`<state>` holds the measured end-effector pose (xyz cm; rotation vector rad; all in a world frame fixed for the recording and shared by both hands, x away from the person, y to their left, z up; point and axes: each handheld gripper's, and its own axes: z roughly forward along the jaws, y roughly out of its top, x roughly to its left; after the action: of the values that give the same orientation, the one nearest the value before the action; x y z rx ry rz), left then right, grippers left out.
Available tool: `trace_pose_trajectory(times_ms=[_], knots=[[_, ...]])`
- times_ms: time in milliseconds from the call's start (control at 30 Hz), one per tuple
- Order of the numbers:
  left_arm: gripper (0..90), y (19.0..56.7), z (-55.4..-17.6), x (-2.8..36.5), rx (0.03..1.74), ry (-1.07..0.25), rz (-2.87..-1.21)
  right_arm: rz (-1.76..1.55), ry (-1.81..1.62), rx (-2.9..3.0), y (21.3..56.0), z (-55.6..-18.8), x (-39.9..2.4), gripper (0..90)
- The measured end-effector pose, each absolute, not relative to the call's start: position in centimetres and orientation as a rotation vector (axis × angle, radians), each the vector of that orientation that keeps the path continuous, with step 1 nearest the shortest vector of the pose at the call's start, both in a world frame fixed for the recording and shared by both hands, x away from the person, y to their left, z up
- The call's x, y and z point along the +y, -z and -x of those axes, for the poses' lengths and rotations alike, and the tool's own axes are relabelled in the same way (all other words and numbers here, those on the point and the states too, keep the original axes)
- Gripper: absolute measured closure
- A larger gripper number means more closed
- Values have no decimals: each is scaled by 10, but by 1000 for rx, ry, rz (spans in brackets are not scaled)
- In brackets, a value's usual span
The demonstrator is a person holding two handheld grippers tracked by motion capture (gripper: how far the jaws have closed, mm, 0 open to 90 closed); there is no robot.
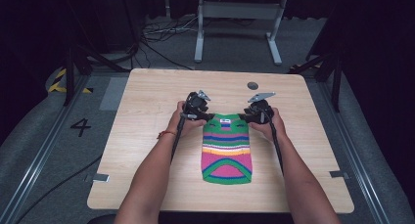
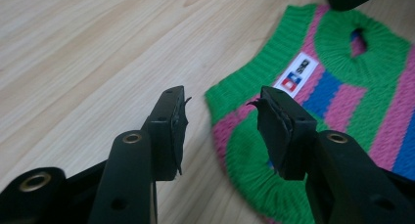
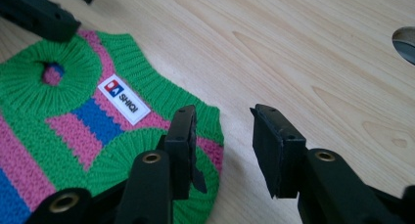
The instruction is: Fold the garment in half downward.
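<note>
Left gripper (image 2: pixel 220 131): jaws apart, nothing between them, poised over the near corner of the striped knit sweater (image 2: pixel 342 101), just at its green ribbed hem. Right gripper (image 3: pixel 222 145): jaws likewise spread and empty, straddling the opposite corner, one jaw over green rib, the other over bare wood.

Seen from above, the left gripper (image 1: pixel 195 106) and the right gripper (image 1: pixel 258 109) flank the far end of the sweater (image 1: pixel 226 148), which lies flat near the middle of the wooden table (image 1: pixel 147 136), stripes running across. A white brand label (image 3: pixel 123 99) sits between the two armholes (image 3: pixel 51 70).

Judgement: the step in hand is taking the two far corners. To do it well, lower each gripper until its lower jaw slides under the rib, bite both knit layers at matching points either side of the label, and close together. An uneven bite would likely skew the cloth when lifted.

Round grommet (image 1: pixel 252 85) in the tabletop beyond the grippers; not involved.
</note>
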<state>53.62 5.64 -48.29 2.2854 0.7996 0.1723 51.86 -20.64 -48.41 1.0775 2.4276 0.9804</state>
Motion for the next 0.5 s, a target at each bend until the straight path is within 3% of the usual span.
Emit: trace_pose_trajectory(times_ms=[367, 500], knots=[[568, 495, -544, 49, 808, -127, -2317, -1144, -965, 2456, 498, -530, -204, 628], [617, 499, -543, 49, 817, -89, -2286, -1158, -989, 2484, 499, -531, -206, 720]])
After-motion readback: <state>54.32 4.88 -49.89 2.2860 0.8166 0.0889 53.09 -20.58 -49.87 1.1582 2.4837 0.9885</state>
